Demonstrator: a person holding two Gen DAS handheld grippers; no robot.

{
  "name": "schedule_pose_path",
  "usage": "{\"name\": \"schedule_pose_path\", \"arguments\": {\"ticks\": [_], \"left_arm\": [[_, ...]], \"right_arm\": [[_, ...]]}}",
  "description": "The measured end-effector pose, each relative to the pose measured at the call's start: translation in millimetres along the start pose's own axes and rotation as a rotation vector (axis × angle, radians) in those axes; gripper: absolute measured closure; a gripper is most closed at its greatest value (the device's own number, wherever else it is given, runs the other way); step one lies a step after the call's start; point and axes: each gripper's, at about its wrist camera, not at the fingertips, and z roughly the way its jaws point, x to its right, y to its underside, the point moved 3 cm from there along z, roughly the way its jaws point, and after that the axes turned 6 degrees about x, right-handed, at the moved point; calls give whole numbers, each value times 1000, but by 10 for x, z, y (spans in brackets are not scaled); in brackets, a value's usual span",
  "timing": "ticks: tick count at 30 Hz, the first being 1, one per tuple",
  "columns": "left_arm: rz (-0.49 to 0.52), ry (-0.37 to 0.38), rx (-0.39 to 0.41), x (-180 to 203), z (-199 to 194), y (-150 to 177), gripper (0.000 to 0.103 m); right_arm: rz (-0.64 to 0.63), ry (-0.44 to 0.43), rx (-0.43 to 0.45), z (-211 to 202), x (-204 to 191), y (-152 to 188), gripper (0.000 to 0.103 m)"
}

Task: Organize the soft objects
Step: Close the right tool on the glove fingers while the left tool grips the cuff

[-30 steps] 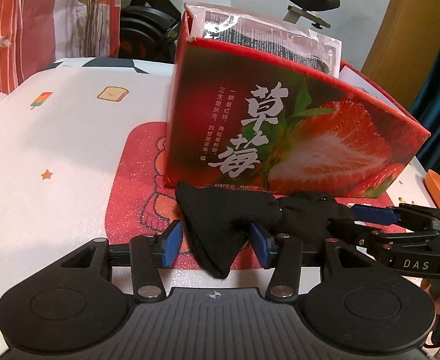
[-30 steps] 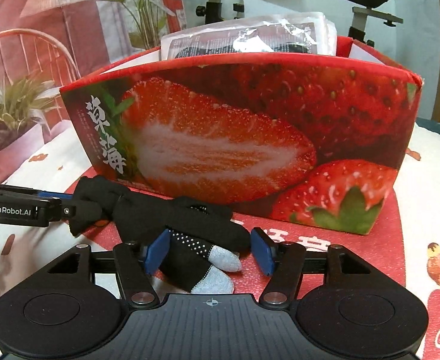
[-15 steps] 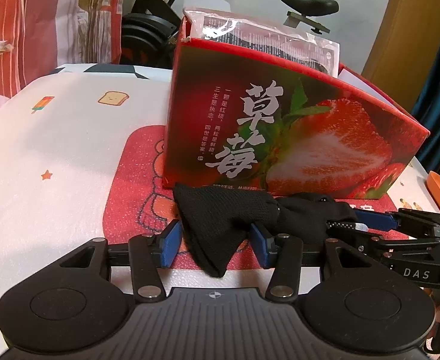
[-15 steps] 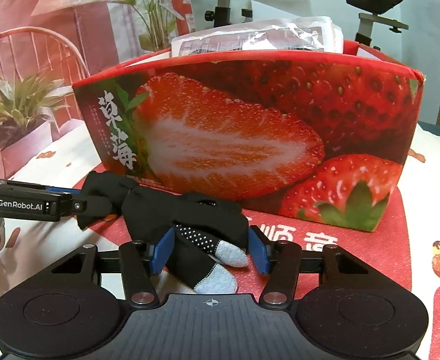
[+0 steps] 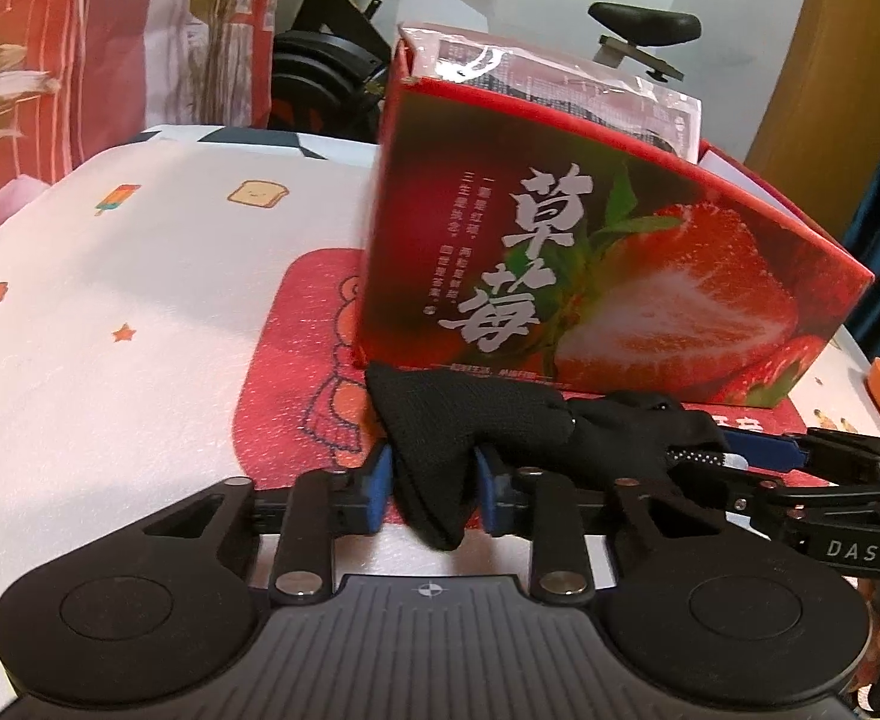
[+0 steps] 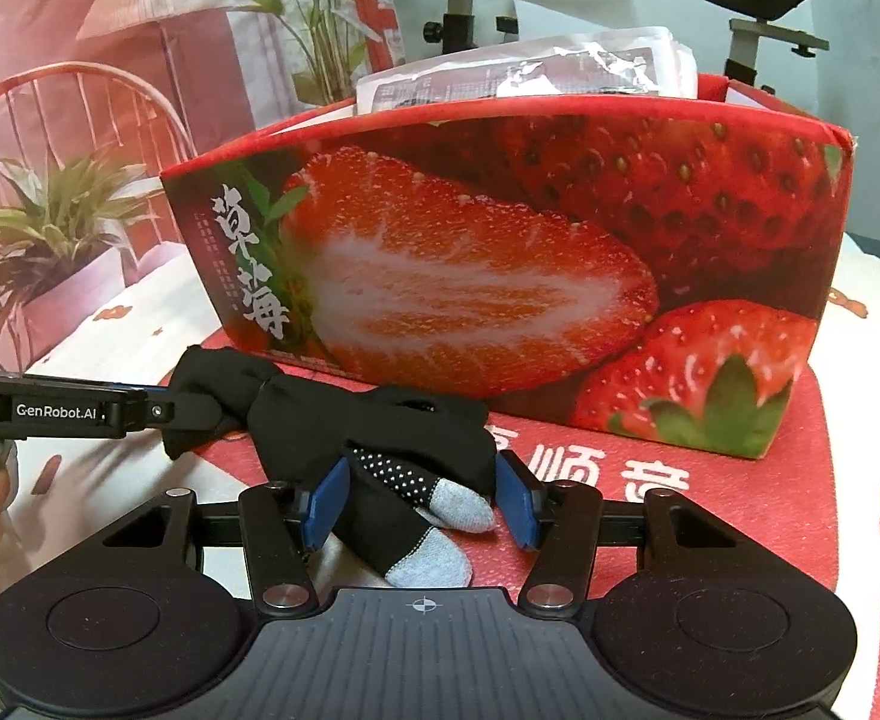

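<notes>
The left claw (image 5: 431, 495) has just been closing and its blue pads (image 5: 378, 489) now pinch the cuff end of a black glove (image 5: 488, 426), the fabric bunched narrow between them. The right claw (image 6: 422, 501) has also just been closing, but more slowly; its pads (image 6: 326, 501) stand either side of the glove's finger end, where two grey fingertips (image 6: 461, 510) poke out toward the camera, and whether they press the cloth I cannot tell. The glove lies stretched between the two claws on a red mat (image 5: 296, 396), just in front of a strawberry-printed box (image 6: 530, 276) that stands directly beyond both claws. Plastic packets (image 6: 530, 75) stick up out of the box.
</notes>
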Motion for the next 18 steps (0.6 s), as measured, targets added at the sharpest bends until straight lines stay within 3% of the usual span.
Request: {"name": "schedule_pose_path", "arguments": {"ticks": [9, 18], "left_arm": [[-24, -6, -7, -21, -88, 49, 80], [-43, 2, -9, -6, -200, 108, 85]], "right_arm": [[-28, -15, -18, -17, -81, 20, 77], [-26, -7, -39, -111, -178, 37, 89]]}}
